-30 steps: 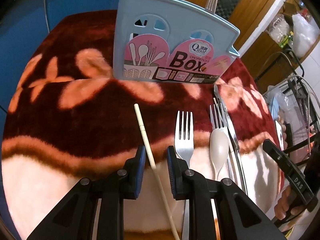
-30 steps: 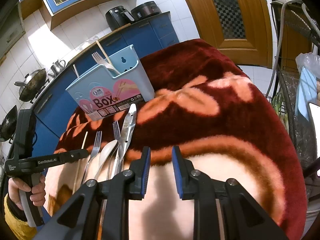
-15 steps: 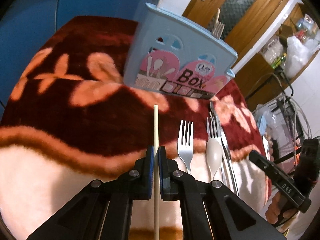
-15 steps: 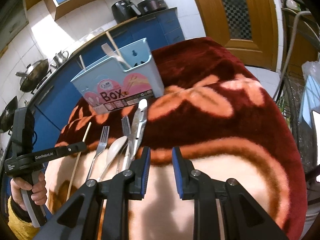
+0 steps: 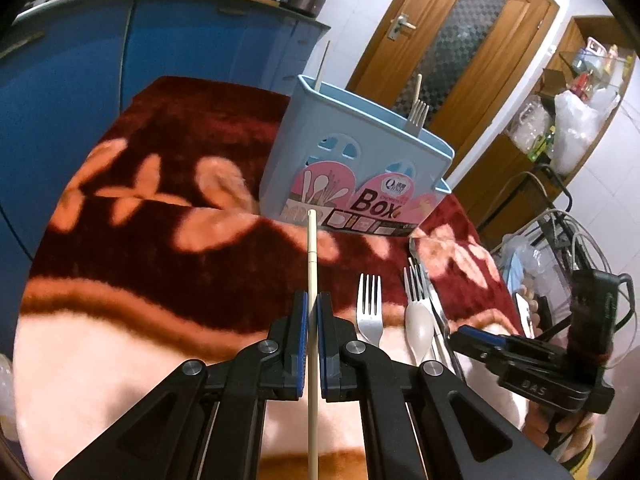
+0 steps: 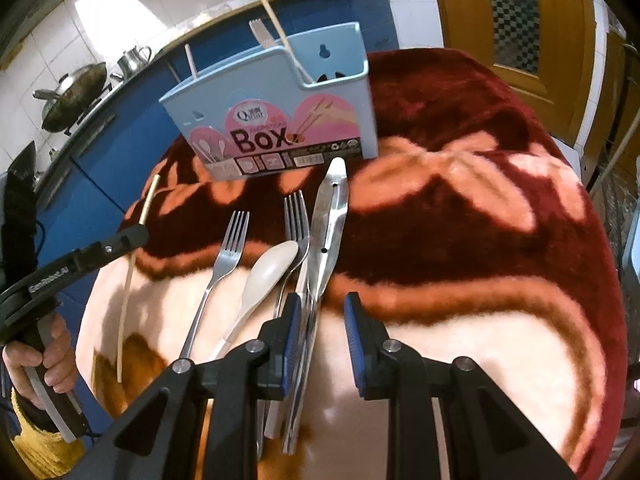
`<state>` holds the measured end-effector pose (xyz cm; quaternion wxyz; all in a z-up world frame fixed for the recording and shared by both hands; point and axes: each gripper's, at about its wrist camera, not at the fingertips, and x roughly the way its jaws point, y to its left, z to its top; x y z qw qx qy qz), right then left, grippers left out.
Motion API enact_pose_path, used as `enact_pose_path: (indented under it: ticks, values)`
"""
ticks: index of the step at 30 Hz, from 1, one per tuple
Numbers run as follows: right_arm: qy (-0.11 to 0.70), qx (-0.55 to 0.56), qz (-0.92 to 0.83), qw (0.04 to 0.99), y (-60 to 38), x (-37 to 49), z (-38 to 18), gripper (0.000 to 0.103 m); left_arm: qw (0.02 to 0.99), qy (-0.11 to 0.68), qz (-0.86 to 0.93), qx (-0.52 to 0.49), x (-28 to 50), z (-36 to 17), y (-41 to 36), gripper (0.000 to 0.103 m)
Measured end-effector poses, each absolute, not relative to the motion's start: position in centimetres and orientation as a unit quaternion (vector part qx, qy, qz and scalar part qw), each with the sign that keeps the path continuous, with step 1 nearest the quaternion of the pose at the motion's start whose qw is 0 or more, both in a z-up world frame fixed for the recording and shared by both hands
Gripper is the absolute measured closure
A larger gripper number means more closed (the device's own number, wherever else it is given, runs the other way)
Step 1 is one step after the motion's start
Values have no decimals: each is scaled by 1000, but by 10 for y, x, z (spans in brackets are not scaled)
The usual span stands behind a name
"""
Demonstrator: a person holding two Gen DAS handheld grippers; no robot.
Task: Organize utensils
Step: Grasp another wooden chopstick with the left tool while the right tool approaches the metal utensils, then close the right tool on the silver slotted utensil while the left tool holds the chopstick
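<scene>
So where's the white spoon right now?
On the blanket, in the right wrist view, the spoon lies between two forks, just left of the right claw.

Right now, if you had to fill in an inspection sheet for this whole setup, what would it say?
Surface: fuzzy dark red blanket with peach flower shapes and a pale band near the grippers.
Job's things: blue utensil box standing upright, already holding a fork and chopsticks; chopstick; two forks; pale spoon; metal tongs lying flat, tip near the box.
Clutter: nothing seen on the blanket.
Grippers: left gripper shut on the chopstick; right gripper open, above the tongs' handles.
Cables: wires at a metal rack to the right.
Surroundings: blue cabinets, wooden door, wok on the counter.
</scene>
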<state>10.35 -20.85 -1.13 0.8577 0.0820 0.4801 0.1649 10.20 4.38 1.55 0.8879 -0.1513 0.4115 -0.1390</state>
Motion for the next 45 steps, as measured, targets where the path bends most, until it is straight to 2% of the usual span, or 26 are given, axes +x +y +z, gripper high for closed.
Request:
enact_pose_path:
  ticks: [8, 9, 10, 22, 25, 30, 45]
  values:
    - [496, 77, 160, 850, -204, 123, -15, 78, 890, 402, -141, -161, 100, 15, 47, 99]
    - [497, 79, 161, 849, -204, 125, -15, 80, 890, 401, -142, -163, 100, 15, 47, 99]
    - [498, 84, 161, 848, -205, 128, -16, 86, 890, 400, -142, -164, 100, 15, 47, 99]
    - [520, 54, 135, 842, -214, 118, -10, 86, 896, 387, -142, -165, 102, 17, 49, 99]
    - [529, 40, 137, 837, -209, 120, -9, 81, 897, 385, -142, -167, 104, 18, 49, 99]
    - [531, 17, 132, 837, -199, 135, -7, 80, 903, 375, -140, -159, 103, 24, 46, 99]
    - [539, 10, 141, 831, -197, 159, -10, 81, 912, 346, -155, -157, 108, 39, 35, 99]
